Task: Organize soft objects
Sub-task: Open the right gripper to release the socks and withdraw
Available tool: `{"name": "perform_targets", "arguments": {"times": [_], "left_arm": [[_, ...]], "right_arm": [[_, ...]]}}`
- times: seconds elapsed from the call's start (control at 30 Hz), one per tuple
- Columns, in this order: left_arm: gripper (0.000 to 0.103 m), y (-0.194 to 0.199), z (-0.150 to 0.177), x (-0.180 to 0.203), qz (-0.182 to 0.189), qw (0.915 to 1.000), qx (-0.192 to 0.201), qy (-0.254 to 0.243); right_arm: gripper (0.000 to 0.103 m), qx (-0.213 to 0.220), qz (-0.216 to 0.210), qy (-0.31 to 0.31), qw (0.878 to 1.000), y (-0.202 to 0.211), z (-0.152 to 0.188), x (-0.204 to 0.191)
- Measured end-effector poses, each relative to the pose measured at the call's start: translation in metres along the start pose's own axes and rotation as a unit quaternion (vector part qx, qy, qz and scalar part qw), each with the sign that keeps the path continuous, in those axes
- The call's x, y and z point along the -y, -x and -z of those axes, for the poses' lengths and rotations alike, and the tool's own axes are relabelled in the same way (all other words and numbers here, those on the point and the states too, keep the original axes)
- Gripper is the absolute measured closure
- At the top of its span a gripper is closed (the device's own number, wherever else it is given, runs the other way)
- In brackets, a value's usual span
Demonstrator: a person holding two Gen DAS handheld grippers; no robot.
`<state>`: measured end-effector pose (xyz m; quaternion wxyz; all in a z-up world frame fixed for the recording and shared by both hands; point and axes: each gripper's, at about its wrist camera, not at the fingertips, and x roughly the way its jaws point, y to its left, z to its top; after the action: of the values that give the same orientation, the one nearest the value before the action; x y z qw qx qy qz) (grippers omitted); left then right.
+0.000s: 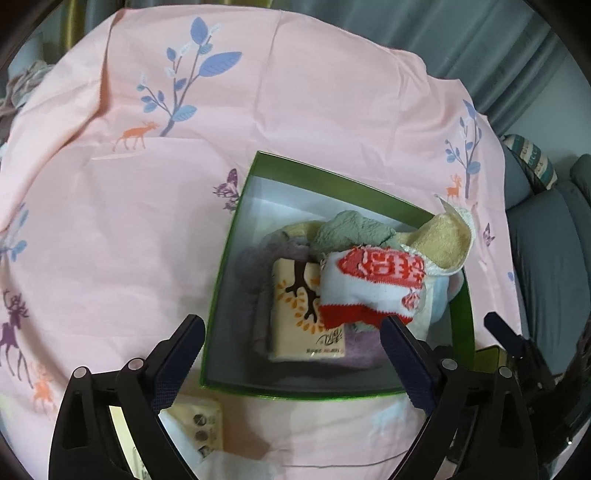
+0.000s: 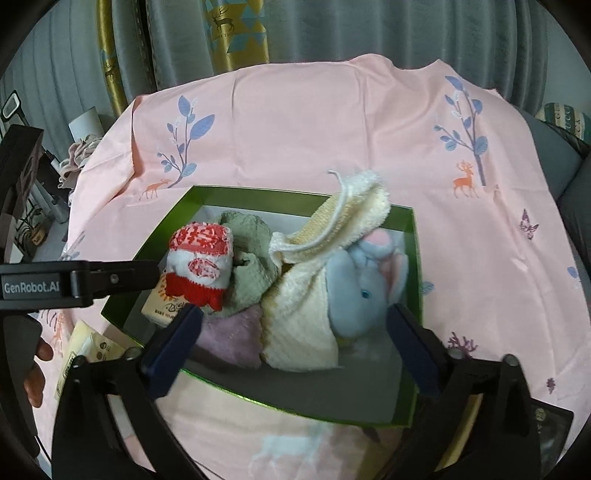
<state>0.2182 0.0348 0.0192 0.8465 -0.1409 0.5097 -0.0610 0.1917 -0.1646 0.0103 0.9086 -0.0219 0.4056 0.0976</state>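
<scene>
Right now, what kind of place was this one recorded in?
Probably a home, likely a living room or bedroom. A pink printed cloth covers the work surface, grey curtains hang behind it, and an upholstered seat with a cushion stands alongside. A green box holds soft items.

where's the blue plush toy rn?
In the green box, at its right end in the right wrist view: the blue plush toy lies against the cream towel, just ahead of the right claw, which is open.
</scene>
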Motion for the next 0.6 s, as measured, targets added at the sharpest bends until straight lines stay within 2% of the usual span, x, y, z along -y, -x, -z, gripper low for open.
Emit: {"name": "perform_targets", "arguments": {"times": [0.33,0.6], "left_arm": [[0.007,0.021,0.014,0.002,-0.059,0.9979,0.007,-0.027],[0.006,0.036,0.026,0.004,-0.078,0.9962,0.014,-0.034]], "right_arm": [[0.001,-0.002,0.009,-0.006,1.000,0.022,0.003,0.001],[0.001,-0.004,0.007,-0.007,1.000,0.038,0.005,-0.003]]}}
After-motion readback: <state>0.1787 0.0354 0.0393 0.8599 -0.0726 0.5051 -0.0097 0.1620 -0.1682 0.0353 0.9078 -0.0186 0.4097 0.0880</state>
